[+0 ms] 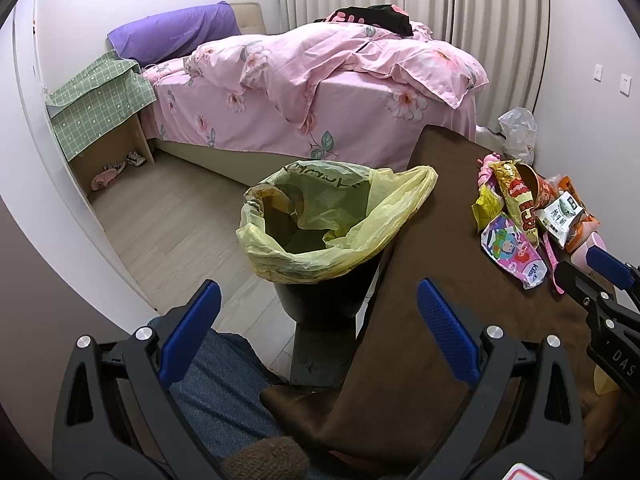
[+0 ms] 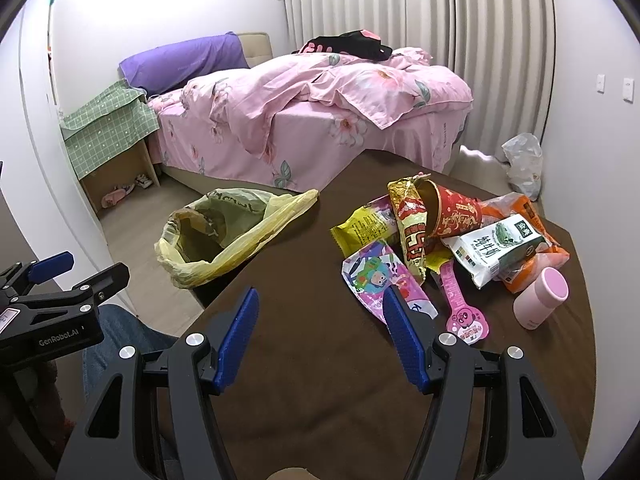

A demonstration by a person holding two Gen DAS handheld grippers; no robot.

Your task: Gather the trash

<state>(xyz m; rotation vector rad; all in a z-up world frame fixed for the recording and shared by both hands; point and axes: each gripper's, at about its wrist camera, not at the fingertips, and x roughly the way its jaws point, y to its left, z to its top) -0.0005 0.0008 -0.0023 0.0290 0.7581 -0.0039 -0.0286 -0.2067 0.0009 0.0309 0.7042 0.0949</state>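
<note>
Bedroom scene, two hand-held tools over a brown table.

Left tool: spread wide, nothing between the blue pads. Hovering over the table's left edge, aimed toward a dark bin on the floor just beside that edge. Yellow bag liner fitted over the bin rim, one flap draped onto the table edge. Bin interior mostly in shadow; contents not discernible. Denim-clad leg of the person below the left tool.

Right tool: also spread wide, gripping nothing. Positioned above bare tablecloth, right pad overlapping the near end of a pink cartoon-printed wrapper in view; contact cannot be confirmed.

Trash heap on the table's far right portion, well apart from the bin:
- red paper cup, lying on its side, mouth toward the left
- red-and-gold snack packet lying across the cup
- yellow wrapper at the left of the heap
- white milk carton, tilted on top of an orange packet
- pink spoon-shaped wrapper at the near side
- pink cylindrical bottle, lying at the right, just beside the orange packet

Background: bed with pink floral bedding, purple pillow, clear plastic bag on the floor near the curtains.
</note>
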